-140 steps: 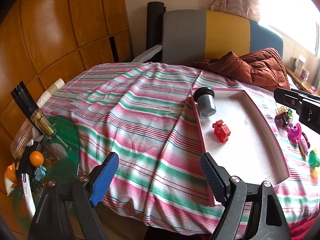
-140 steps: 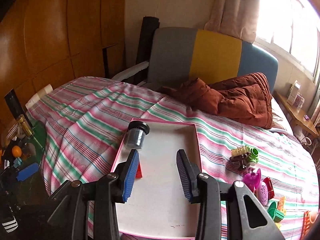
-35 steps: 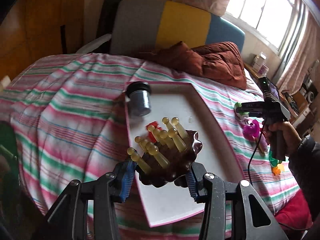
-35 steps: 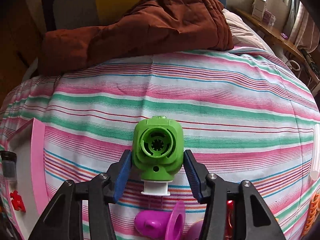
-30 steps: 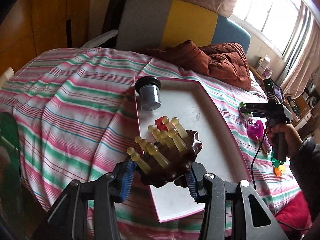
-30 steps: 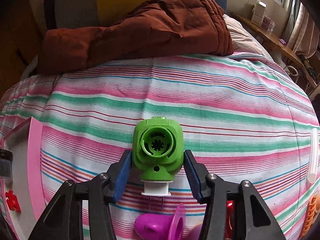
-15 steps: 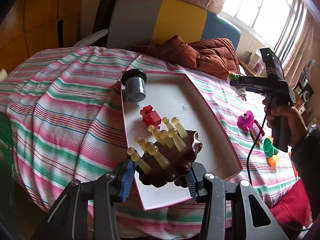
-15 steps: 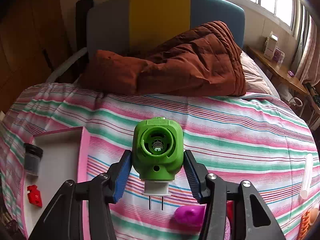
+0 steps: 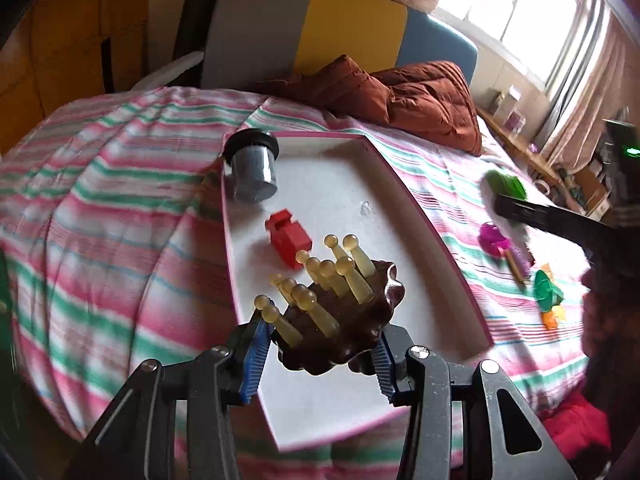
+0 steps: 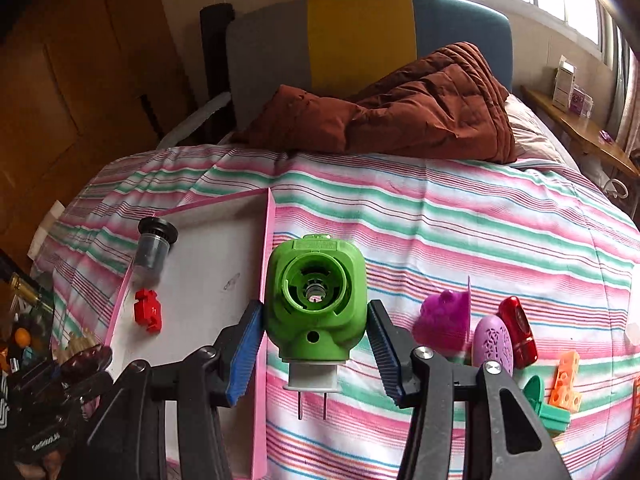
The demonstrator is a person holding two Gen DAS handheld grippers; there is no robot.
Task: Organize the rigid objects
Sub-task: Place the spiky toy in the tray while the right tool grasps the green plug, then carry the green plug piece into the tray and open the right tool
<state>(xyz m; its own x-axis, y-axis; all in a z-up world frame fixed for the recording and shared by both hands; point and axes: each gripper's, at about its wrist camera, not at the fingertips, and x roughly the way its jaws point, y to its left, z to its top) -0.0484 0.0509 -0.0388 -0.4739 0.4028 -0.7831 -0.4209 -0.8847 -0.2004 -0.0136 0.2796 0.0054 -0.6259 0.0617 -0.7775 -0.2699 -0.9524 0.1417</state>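
My left gripper (image 9: 318,356) is shut on a dark brown hair claw clip (image 9: 344,336) with amber prongs, held above the near end of the pink-rimmed white tray (image 9: 404,188). A grey jar with a black lid (image 9: 252,168) and a red brick (image 9: 289,238) lie in the tray. My right gripper (image 10: 316,354) is shut on a green plug-in device (image 10: 316,300) with two metal pins, held above the striped cloth just right of the tray's rim (image 10: 265,280). The jar (image 10: 154,246) and red brick (image 10: 147,310) show there too.
Loose items lie on the striped bedspread at the right: a magenta piece (image 10: 446,314), a lilac oval (image 10: 492,344), a red case (image 10: 518,330), an orange brick (image 10: 566,380) and a green piece (image 10: 548,404). A brown quilt (image 10: 400,116) lies at the back. A cluttered table (image 10: 24,332) stands left.
My right gripper has carried the green plug-in device up and left toward the tray's right rim. My left gripper, holding the claw clip, has stayed over the tray's near end.
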